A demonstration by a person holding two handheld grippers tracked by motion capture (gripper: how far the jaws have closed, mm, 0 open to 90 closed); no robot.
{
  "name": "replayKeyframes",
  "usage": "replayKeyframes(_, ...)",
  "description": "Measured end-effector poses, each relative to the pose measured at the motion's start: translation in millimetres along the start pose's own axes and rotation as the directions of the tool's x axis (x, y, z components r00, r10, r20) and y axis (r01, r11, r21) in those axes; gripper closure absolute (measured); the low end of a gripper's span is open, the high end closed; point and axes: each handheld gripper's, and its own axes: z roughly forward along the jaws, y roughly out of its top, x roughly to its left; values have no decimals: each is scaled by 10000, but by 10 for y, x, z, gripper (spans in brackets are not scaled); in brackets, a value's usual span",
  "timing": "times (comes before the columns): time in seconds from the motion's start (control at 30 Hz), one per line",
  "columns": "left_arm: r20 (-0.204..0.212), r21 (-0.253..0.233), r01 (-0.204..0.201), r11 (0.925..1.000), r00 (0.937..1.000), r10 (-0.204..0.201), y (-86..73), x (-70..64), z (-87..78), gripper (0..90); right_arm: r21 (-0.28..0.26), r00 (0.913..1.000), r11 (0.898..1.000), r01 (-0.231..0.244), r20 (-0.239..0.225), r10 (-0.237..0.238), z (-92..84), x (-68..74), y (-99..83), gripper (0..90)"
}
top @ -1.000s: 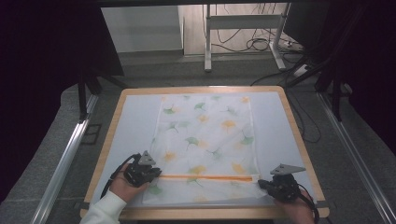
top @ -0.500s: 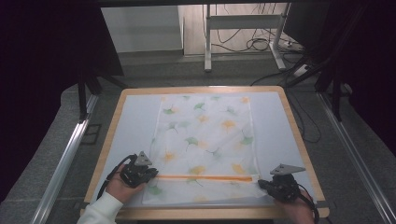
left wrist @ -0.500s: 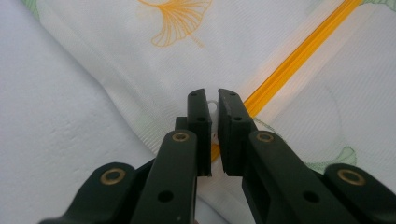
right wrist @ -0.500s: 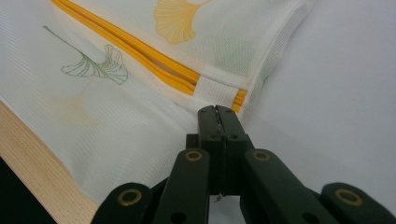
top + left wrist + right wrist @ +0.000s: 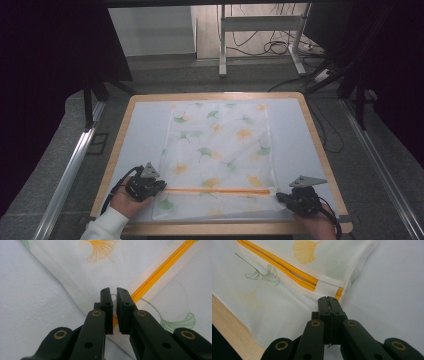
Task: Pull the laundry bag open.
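On the near half of the bench (image 5: pixel 145 130), spread flat: a mesh bag (image 5: pixel 220 145) printed with ginkgo leaves, orange zipper (image 5: pixel 220 190) running across it. At the zipper's left end, clamped between the nearly touching jaws of the left hand-held gripper (image 5: pixel 115 293): the white zipper pull (image 5: pixel 114 297). At the right end, closed tight on the bag's hem: the right hand-held gripper (image 5: pixel 327 299). Against a second ago, barely any change: left hand nudged slightly further left, right hand kept still. Probably the end of the pull's travel, with the hem anchored against the tug.
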Motion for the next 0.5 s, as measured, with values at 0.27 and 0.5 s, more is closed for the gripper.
replayKeyframes(0.27, 9, 43, -22, 10000, 10000, 22, -20, 8, -16, 847, 5, 10000, 10000, 44, 28, -44, 1, 1, 2, 895)
replayKeyframes(0.5, 79, 12, 21, 10000, 10000, -21, -67, 33, -37, 847, 2, 10000, 10000, 59, 30, -59, 1, 4, 1, 895)
